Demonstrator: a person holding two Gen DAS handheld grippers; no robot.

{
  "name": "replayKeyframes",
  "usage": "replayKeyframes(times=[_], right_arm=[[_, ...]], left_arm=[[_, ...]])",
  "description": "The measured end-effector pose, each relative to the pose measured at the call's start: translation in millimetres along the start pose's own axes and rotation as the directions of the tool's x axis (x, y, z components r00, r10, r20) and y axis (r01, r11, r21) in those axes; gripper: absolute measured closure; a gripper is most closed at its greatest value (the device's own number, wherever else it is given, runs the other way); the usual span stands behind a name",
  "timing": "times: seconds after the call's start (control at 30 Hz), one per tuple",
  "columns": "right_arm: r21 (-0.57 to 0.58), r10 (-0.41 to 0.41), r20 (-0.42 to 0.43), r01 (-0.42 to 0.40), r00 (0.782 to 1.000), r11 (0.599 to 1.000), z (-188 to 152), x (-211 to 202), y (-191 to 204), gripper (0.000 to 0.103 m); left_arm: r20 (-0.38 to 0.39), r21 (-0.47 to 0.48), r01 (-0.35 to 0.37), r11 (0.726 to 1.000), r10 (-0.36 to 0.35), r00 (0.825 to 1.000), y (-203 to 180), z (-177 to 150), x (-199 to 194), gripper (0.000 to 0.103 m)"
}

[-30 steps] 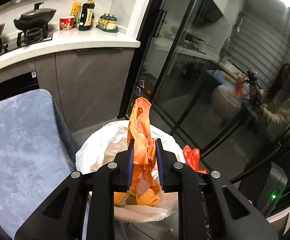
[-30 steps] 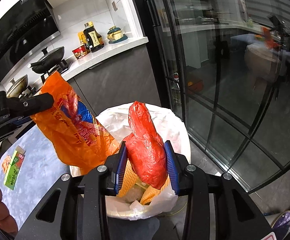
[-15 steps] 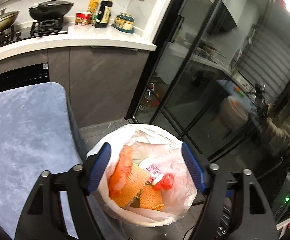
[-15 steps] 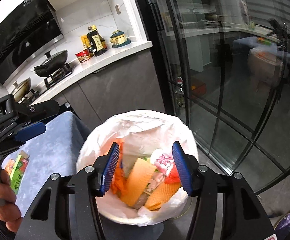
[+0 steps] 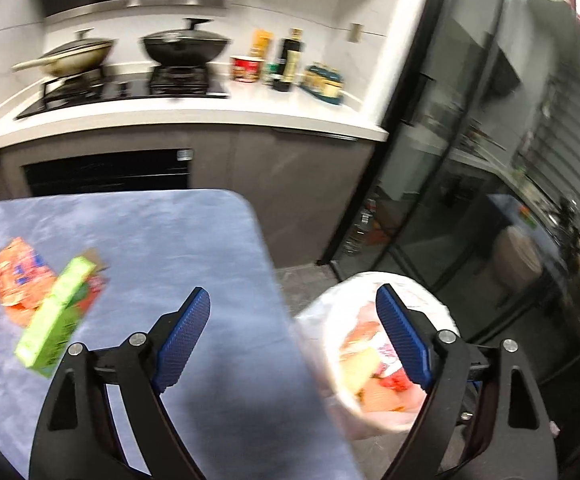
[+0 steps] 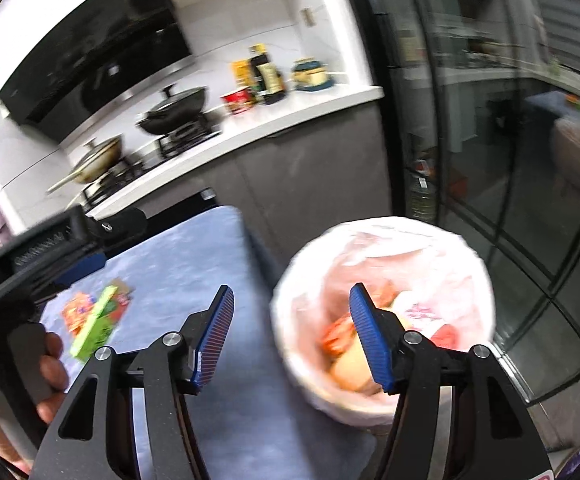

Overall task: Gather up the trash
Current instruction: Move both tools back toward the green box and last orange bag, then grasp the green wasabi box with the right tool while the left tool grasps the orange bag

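The left gripper (image 5: pixel 292 340) hangs over the blue surface (image 5: pixel 194 248), jaws just opened wide and empty. A green box (image 5: pixel 56 322) lies left; the lined bin (image 5: pixel 374 356) stands right.

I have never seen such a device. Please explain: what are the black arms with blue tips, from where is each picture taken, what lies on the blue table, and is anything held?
There is no robot here. A person holds one hand tool in each hand, and each tool has two black fingers with blue pads. A camera on each tool looks forward along its fingers, giving one picture per hand.

The left gripper and the right gripper are both open and empty; their jaws have just been opening.

On the blue table lie a green carton and an orange wrapper. Beside the table stands a trash bin with a white liner, already holding wrappers. The person's hand shows in the right picture.
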State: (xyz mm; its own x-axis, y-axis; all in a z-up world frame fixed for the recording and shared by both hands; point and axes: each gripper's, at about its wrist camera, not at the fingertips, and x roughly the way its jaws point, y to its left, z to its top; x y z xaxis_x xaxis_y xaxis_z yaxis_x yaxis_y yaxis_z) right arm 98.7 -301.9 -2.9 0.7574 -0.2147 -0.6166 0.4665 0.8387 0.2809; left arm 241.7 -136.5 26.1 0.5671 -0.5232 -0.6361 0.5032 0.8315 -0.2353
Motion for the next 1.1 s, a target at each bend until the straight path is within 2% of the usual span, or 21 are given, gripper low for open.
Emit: replayKeyframes(times=[0.1,0.17,0.23,0.37,0.5,0.63,0.8,0.93,1.1], right_arm=[[-0.035,0.046,-0.021,-0.046,0.999,0.998,-4.2,2.4,31.6,0.042],[-0.071,0.079,-0.045,-0.082,0.996,0.994,-10.3,7.7,59.1,0.038],[-0.104,0.103,-0.060,-0.109,0.993,0.989,-16.4,11.9,81.7,0.037],[-0.146,0.163,-0.122,-0.180,0.979,0.973,-34.3,30.3,135.1,0.037],[-0.183,0.201,-0.178,-0.233,0.963,0.955,-50.7,52.9,185.0,0.037],[-0.188,0.228,-0.234,-0.274,0.945,0.943,-63.2,76.8,226.9,0.037],[-0.229,0.209,-0.254,-0.269,0.944,0.935,-74.5,107.3,275.0,0.036],[-0.225,0.187,-0.249,-0.245,0.950,0.943,-79.5,126.2,297.7,0.036],[-0.191,0.138,-0.254,-0.190,0.957,0.963,-85.1,152.4,317.1,0.036]], left_arm=[[0.002,-0.066,-0.071,0.995,0.071,0.997,42.3,-0.9,-13.2,0.022],[0.007,-0.093,-0.121,0.988,0.123,0.992,66.8,-2.9,-22.4,0.015],[0.009,-0.139,-0.184,0.973,0.187,0.982,98.0,-4.5,-33.1,0.015],[-0.005,-0.205,-0.264,0.943,0.269,0.963,151.6,-9.5,-51.0,0.015],[-0.026,-0.248,-0.346,0.905,0.351,0.936,206.4,-17.6,-66.4,0.014],[-0.052,-0.308,-0.390,0.868,0.394,0.918,251.2,-28.7,-76.3,0.014],[-0.086,-0.369,-0.429,0.824,0.430,0.899,294.2,-37.6,-76.7,0.013],[-0.104,-0.389,-0.449,0.804,0.447,0.889,316.9,-40.7,-74.5,0.012],[-0.116,-0.399,-0.446,0.801,0.438,0.891,326.2,-36.0,-61.9,0.011]])
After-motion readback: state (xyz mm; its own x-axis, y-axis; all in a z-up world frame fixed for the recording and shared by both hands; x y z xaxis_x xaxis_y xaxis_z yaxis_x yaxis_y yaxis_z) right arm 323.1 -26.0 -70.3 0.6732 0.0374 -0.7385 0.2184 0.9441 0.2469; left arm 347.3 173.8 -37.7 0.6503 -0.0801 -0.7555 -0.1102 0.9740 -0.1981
